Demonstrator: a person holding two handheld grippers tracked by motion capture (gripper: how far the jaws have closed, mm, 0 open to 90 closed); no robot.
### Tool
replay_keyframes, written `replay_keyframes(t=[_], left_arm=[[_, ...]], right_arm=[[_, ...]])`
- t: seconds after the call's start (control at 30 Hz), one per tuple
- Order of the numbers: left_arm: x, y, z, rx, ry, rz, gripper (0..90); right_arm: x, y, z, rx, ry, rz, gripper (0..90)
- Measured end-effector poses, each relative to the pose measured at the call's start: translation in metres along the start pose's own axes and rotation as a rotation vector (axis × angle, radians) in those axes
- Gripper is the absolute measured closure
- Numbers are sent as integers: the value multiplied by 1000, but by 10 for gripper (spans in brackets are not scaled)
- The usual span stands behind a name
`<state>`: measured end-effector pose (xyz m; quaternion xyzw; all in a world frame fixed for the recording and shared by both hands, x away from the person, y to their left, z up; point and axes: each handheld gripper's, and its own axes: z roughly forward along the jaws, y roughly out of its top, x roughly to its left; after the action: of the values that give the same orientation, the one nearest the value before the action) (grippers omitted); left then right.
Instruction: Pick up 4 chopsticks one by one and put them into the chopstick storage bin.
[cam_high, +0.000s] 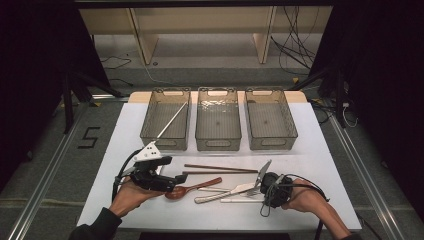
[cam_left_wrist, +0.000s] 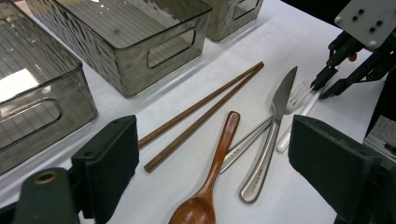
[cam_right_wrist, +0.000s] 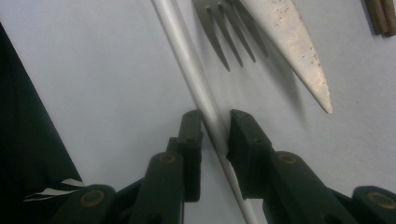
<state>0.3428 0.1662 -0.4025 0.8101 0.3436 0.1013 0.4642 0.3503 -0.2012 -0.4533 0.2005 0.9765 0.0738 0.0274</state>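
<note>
no readable writing; my right gripper (cam_right_wrist: 215, 122) jaws straddle the white chopstick (cam_right_wrist: 187, 56), slight gap; left gripper (cam_left_wrist: 210, 158) jaws wide apart, bare table (cam_high: 320, 150) beyond.

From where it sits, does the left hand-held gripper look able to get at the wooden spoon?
Probably yes. The left hand-held gripper is open, and the wooden spoon lies on the table just ahead between its jaws. Only the knife lies close alongside, not over it.

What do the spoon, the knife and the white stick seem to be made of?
Spoon: apparently wood, reddish-brown with a smooth sheen and faint grain. Knife: looks like steel, grey and reflective, with small specks on the blade. White stick: probably plastic, plain white and smooth, though painted wood is possible.
</note>
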Motion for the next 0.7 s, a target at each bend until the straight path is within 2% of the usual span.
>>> replay_keyframes(t=[0.17, 0.3, 0.43, 0.53, 0.7], left_arm=[[0, 0, 0, 4, 1, 1, 160], [1, 0, 0, 6, 1, 2, 161], [1, -1, 1, 11, -3, 1, 161], [1, -1, 2, 17, -6, 4, 161], [2, -1, 2, 20, -9, 1, 161]], right_arm=[[7, 1, 0, 23, -20, -62, 780], [11, 1, -1, 35, -16, -104, 799], [17, 1, 0, 39, -32, -176, 824], [19, 0, -1, 40, -31, -209, 839], [21, 0, -1, 39, -19, -236, 854]])
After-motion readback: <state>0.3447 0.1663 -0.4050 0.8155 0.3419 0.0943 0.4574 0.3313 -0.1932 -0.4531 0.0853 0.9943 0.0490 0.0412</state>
